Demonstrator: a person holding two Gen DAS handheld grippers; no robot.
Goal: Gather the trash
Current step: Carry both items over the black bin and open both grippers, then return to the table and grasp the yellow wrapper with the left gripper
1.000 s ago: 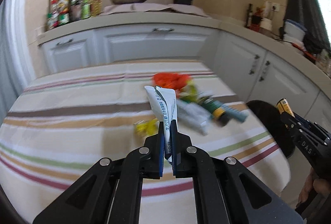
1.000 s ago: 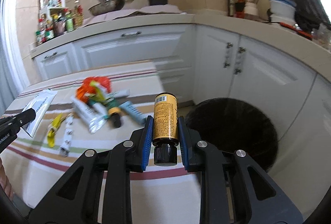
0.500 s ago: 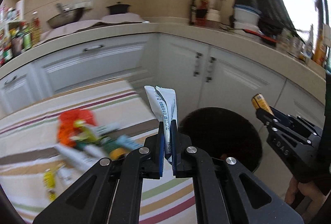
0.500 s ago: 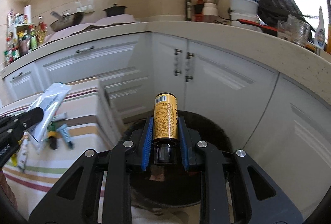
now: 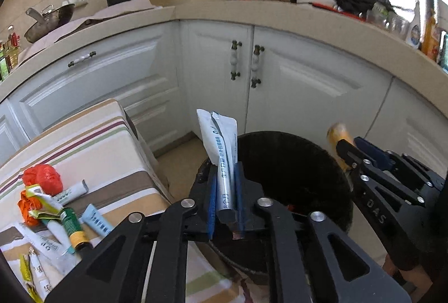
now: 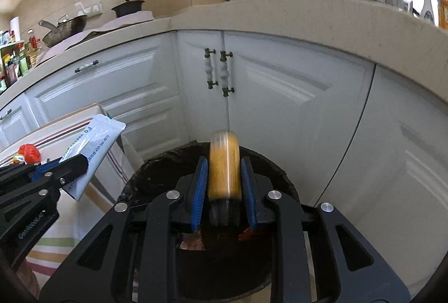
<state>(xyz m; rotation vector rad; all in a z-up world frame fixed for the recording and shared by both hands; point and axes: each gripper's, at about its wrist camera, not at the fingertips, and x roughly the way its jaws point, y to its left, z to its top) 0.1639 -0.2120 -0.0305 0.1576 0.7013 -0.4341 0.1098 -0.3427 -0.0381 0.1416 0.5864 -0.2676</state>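
My left gripper (image 5: 225, 191) holds a white and silver tube (image 5: 221, 146) upright over the near rim of the black trash bin (image 5: 308, 163); its jaws look slightly parted around the tube. My right gripper (image 6: 224, 185) has its jaws spread, and a motion-blurred yellow bottle (image 6: 224, 163) with a black cap sits loose between them, over the bin (image 6: 156, 171). The right gripper with the bottle (image 5: 337, 135) also shows in the left wrist view. The left gripper's tube (image 6: 89, 146) shows at the left of the right wrist view.
A striped-cloth table (image 5: 98, 140) stands left of the bin, with a pile of trash: a red bag (image 5: 42, 179), several tubes (image 5: 70, 221) and wrappers. White cabinets (image 5: 280, 84) and a counter with kitchenware stand behind the bin.
Both grippers swung right from the table to over the bin. The right jaws have opened and the yellow bottle is slipping down, blurred. The left jaws have parted slightly around the tube.
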